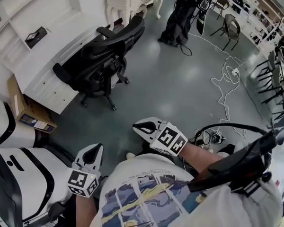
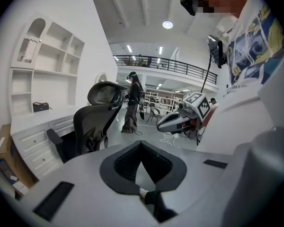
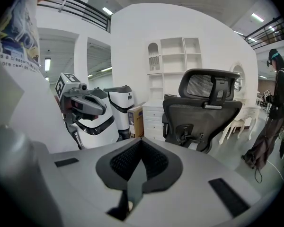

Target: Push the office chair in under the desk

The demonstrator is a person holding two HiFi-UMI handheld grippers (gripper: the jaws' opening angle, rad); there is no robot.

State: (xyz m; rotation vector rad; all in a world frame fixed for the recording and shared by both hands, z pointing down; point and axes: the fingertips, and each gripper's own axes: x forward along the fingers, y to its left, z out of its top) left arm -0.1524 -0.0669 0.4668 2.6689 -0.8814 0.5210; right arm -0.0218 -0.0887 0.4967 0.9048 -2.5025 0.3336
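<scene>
The black office chair (image 1: 104, 56) stands on the grey floor, its back toward me and its seat facing the white desk (image 1: 40, 77) with drawers and shelves. It stands a little out from the desk. My left gripper (image 1: 95, 150) is low at the left, shut and empty, well short of the chair. My right gripper (image 1: 138, 125) is shut and empty too, pointing toward the chair from a distance. The left gripper view shows the chair (image 2: 92, 124) at left and the right gripper (image 2: 177, 122) beyond my jaws. In the right gripper view the chair's back (image 3: 203, 115) is ahead.
A cardboard box (image 1: 28, 112) leans beside the desk. A white machine (image 1: 19, 174) stands at my left. White cables (image 1: 227, 79) trail over the floor at right. A person in dark clothes (image 1: 180, 18) stands far off, near a small white table (image 1: 132, 1) and folding chairs (image 1: 229, 27).
</scene>
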